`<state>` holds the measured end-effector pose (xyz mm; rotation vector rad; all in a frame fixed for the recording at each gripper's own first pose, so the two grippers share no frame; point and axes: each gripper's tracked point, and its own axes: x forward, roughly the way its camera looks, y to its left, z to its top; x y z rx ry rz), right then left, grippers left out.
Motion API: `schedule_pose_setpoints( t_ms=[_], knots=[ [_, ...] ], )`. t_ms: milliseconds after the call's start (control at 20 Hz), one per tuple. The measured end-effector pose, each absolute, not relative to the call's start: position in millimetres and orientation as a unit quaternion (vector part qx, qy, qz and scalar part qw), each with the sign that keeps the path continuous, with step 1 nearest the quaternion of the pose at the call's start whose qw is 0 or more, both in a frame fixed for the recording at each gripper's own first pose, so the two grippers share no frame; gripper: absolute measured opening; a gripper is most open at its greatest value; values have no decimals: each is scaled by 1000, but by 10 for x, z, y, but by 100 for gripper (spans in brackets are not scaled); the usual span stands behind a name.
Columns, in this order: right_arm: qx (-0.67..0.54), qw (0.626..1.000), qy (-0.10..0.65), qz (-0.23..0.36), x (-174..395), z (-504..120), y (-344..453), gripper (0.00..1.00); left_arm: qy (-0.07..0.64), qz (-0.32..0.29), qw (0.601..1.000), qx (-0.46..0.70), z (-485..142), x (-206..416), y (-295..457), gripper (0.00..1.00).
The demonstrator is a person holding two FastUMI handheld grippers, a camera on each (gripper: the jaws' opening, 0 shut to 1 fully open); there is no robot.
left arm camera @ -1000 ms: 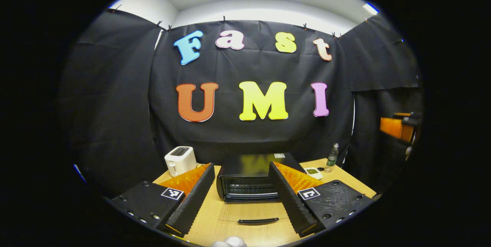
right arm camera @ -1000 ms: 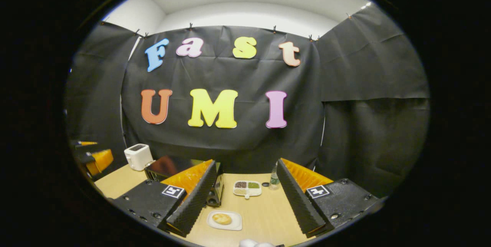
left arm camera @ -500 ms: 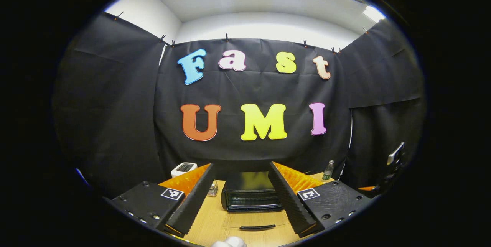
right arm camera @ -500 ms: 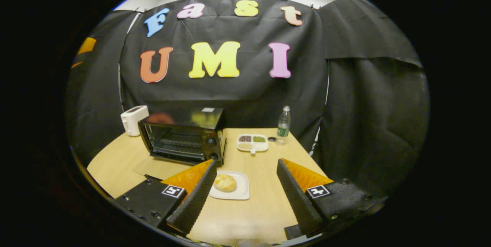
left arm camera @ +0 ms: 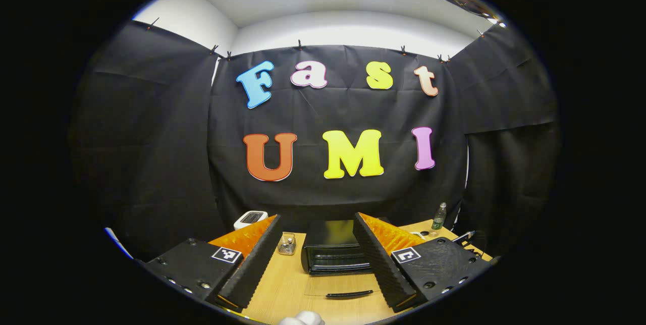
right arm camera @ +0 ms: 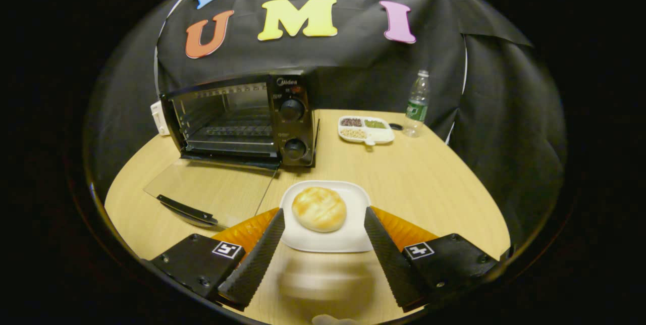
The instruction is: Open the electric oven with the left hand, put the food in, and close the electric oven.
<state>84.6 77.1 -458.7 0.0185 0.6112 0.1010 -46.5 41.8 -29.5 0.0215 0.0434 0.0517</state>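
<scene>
Oven: The black electric oven with two round knobs (right arm camera: 242, 118) stands open ahead and to the left of the right tool (right arm camera: 323, 247), its clear glass door with a dark bar handle (right arm camera: 212, 191) folded flat on the pale wooden surface (right arm camera: 429, 183). In the left gripper view the same oven (left arm camera: 335, 247) sits straight ahead of the left tool (left arm camera: 318, 259), between its two fingers.

Food: A round golden bun (right arm camera: 319, 209) lies on a white square plate (right arm camera: 348, 236), directly between the right tool's fingers and just beyond their tips.

Right tool: Spread wide, touching nothing. Over the last second it has dipped and closed in, so the plate that sat small and far ahead now lies at its fingertips.

Left tool: Also spread wide and empty. It has drawn back from the oven, which looks smaller than a second ago.

Meaning: The opening step appears done; the job has likely passed to fetching the food.

Next: Probably closing on the bun or the plate rim, then carrying it left into the oven cavity over the lowered door.

Risk: The flat door lies across that path, and the bun looks soft enough to squash.

Bystanders: A white divided snack dish (right arm camera: 366, 130) and a clear plastic bottle (right arm camera: 417, 103) stand far ahead to the right.
</scene>
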Motion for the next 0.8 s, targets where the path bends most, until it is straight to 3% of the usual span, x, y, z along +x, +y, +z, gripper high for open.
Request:
schedule_pose_setpoints(
  t_ms=[800],
  knots=[
    [22, 935, 351, 42, 1283, -5092, 865, 97, 31, 42, 998, 31, -370, -301, 507, 93]
  ],
)
